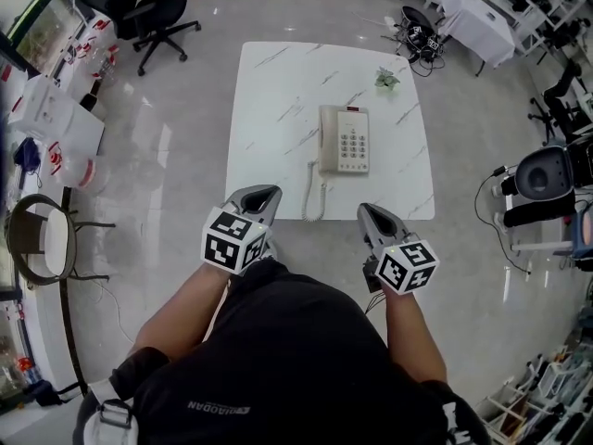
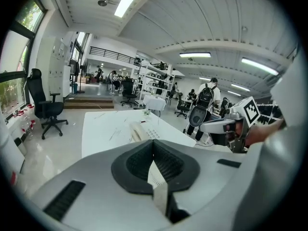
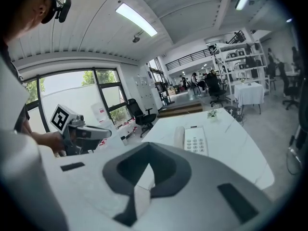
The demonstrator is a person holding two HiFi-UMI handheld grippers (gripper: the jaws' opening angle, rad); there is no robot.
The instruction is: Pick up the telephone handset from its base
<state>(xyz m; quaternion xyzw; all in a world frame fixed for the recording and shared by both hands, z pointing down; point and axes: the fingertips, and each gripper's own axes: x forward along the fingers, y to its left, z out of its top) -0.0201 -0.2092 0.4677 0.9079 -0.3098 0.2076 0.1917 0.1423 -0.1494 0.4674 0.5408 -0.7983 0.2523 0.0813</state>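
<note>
The left gripper (image 1: 263, 195) and right gripper (image 1: 371, 211) are both closed on nothing (all 4 jaws pressed together). The handset (image 1: 328, 139) lies on its base (image 1: 355, 142) ahead of them, untouched.

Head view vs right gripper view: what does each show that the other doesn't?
Head view only: the white coiled cord running to the table's near edge. Right gripper view only: ceiling strip lights and the big window. Both: the cream push-button telephone with its handset on the base, the white marble-look square table, and the left gripper.
</note>
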